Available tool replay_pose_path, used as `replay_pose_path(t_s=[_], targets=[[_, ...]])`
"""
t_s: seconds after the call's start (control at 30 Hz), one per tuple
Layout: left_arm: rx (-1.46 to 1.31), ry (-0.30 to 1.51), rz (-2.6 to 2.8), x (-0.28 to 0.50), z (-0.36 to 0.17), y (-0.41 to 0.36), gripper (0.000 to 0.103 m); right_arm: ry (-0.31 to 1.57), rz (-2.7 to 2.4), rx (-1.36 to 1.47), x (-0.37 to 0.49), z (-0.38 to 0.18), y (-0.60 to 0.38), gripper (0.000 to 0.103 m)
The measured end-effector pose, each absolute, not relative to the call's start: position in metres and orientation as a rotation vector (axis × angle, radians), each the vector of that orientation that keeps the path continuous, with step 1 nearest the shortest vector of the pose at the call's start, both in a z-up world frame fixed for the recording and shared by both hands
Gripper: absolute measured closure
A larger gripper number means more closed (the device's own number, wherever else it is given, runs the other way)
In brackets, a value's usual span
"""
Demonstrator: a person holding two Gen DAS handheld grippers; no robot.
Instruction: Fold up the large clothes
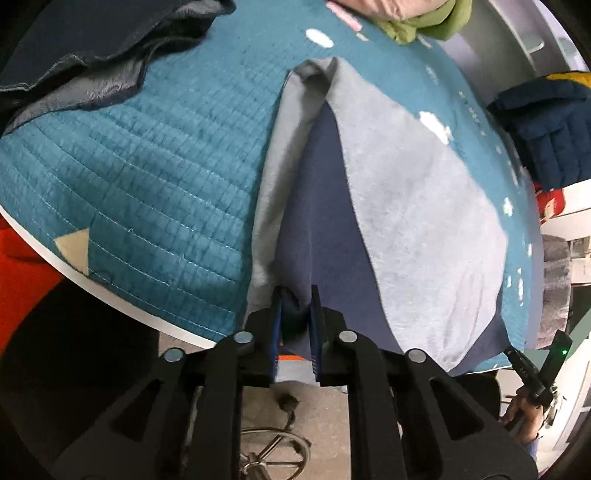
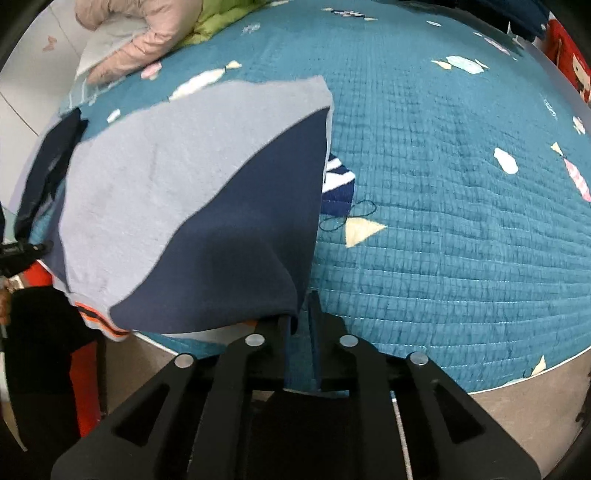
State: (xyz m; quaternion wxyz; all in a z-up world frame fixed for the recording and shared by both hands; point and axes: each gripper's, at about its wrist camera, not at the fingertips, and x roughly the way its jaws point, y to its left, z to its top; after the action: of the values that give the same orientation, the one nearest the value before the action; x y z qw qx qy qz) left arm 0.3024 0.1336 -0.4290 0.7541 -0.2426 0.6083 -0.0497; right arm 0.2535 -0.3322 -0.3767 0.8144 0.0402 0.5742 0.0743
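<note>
A large navy garment with a pale grey fleece inside [image 1: 417, 221] lies on the teal quilted cover [image 1: 147, 166] near the table's front edge. My left gripper [image 1: 297, 295] is shut on its navy hem, which bunches between the fingers. In the right wrist view the same garment [image 2: 166, 177] is lifted and turned back, grey lining up, navy below, with an orange-striped hem at the lower left. My right gripper [image 2: 300, 299] is shut on the navy corner at the front edge. The other gripper shows at the far right of the left wrist view [image 1: 535, 373].
A dark navy garment [image 1: 92, 44] lies at the back left. A pink jacket [image 2: 147, 40] and a green one [image 1: 424, 22] lie at the back. A navy padded jacket [image 1: 546, 129] hangs at the right. A stool base [image 1: 273, 450] stands on the floor below.
</note>
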Motion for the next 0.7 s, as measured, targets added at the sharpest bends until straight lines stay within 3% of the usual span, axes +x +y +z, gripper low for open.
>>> replay_pose_path(t_s=[0.03, 0.07, 0.1, 0.27, 0.4, 0.43, 0.57, 0.7], targets=[[-0.571, 1.323, -0.127, 0.300, -0.425, 0.137, 0.074, 1.215, 0.165, 0.090, 0.252, -0.369, -0.333, 0.083], [-0.596, 1.315, -0.144, 0.298, -0.422, 0.141, 0.051, 1.211, 0.174, 0.085, 0.251, -0.361, -0.333, 0.076], [-0.601, 1.304, -0.147, 0.294, -0.417, 0.145, 0.040, 1.209, 0.181, 0.080, 0.250, -0.354, -0.332, 0.073], [-0.547, 1.254, -0.138, 0.291, -0.395, 0.157, 0.034, 1.196, 0.241, 0.032, 0.240, -0.315, -0.315, 0.051], [-0.561, 1.255, -0.126, 0.301, -0.396, 0.162, 0.033, 1.191, 0.232, -0.012, 0.240, -0.299, -0.308, 0.050], [-0.557, 1.258, -0.126, 0.306, -0.399, 0.158, 0.033, 1.183, 0.253, 0.039, 0.245, -0.296, -0.306, 0.055], [-0.561, 1.280, -0.112, 0.316, -0.417, 0.152, 0.033, 1.161, 0.339, 0.187, 0.284, -0.300, -0.267, 0.096], [-0.571, 1.297, -0.121, 0.318, -0.431, 0.146, 0.032, 1.177, 0.398, 0.285, 0.331, -0.324, -0.209, 0.101]])
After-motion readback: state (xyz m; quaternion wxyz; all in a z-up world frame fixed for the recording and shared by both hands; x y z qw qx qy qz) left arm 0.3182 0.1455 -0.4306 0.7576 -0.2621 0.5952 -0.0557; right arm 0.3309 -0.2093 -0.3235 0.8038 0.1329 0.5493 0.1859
